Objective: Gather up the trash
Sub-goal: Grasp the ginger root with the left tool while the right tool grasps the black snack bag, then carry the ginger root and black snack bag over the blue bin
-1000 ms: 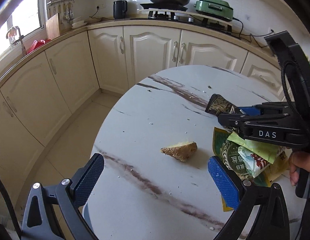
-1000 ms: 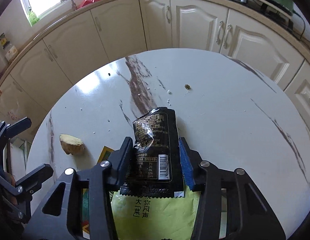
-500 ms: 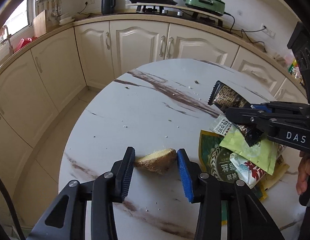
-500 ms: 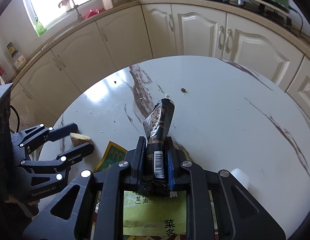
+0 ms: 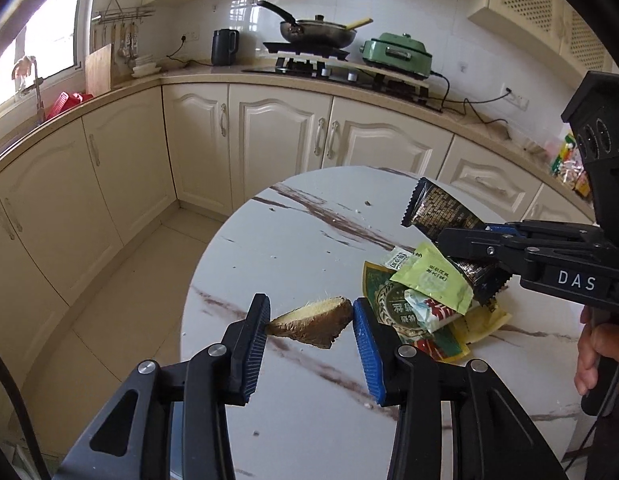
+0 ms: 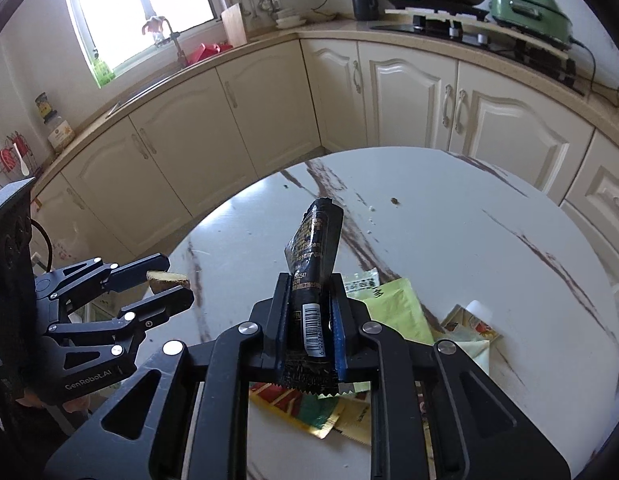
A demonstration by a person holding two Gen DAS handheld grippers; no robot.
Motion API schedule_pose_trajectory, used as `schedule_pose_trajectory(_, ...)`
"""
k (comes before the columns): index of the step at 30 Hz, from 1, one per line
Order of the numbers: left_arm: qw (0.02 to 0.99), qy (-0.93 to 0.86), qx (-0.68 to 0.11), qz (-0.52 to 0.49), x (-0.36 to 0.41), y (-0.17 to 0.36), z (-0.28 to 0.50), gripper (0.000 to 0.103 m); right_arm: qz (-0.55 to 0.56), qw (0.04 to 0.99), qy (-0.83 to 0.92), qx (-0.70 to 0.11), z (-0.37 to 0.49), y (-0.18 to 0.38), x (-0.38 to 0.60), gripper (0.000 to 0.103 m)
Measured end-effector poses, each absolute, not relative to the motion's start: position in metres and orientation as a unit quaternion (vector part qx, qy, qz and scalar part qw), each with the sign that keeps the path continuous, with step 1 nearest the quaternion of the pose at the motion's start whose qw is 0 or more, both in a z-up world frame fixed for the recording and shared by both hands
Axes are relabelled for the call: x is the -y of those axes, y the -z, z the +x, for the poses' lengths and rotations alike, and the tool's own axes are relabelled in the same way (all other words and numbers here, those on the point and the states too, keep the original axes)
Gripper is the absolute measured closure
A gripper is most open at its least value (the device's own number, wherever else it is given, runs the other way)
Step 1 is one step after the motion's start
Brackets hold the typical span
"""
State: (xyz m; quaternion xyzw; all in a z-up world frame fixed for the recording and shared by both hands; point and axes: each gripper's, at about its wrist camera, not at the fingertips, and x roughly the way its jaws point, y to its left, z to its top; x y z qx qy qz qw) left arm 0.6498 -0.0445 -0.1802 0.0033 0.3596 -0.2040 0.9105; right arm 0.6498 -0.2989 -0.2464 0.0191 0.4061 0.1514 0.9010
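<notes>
— Over the marble table [image 5: 293,240], what do you hold, left to right?

— One ginger piece [image 5: 309,322], tan and rough, its cut face pale, is clamped in my left gripper [image 5: 311,326], clear of the tabletop. One black wrapper [image 6: 313,256], crinkled, with gold print and a barcode, is pinched upright in my right gripper [image 6: 311,312], whose jaws have just been closing.

— And on the table?

— Perhaps five wrappers [image 5: 425,300] overlap in a heap; I cannot count them surely.

Left gripper [image 5: 309,322]: black linkage frame, silver screws, blue ribbed pads [image 5: 367,354], "GenRobot.AI" in white, black cable. Right gripper [image 6: 309,312]: matching black build, blue pads, "DAS" in white.
</notes>
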Motion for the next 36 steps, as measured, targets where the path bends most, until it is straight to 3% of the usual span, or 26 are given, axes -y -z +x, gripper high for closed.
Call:
schedule_pose_trajectory(8,0.929,0.161,-0.333,-0.024,-0.054,0.162,0.568,0.065,-0.001,0.9,-0.215,-0.379,0.6,0.223,0.199,0.086)
schedule_pose_trajectory(16,0.933,0.067,-0.351,-0.052,-0.174,0.19,0.512,0.065,-0.001,0.872,-0.3,-0.387,0.585,0.254,0.066,0.085)
schedule_pose_trajectory(24,0.895,0.028,-0.436,-0.093,-0.241,0.281,0.518,0.065,0.005,0.83,-0.304,-0.468,0.626,0.363,-0.029,0.084)
schedule_pose_trajectory(36,0.823,0.054,-0.556,-0.099,-0.217,0.418,0.574,0.064,0.005,0.783,-0.222,-0.581,0.702,0.525,-0.037,0.078)
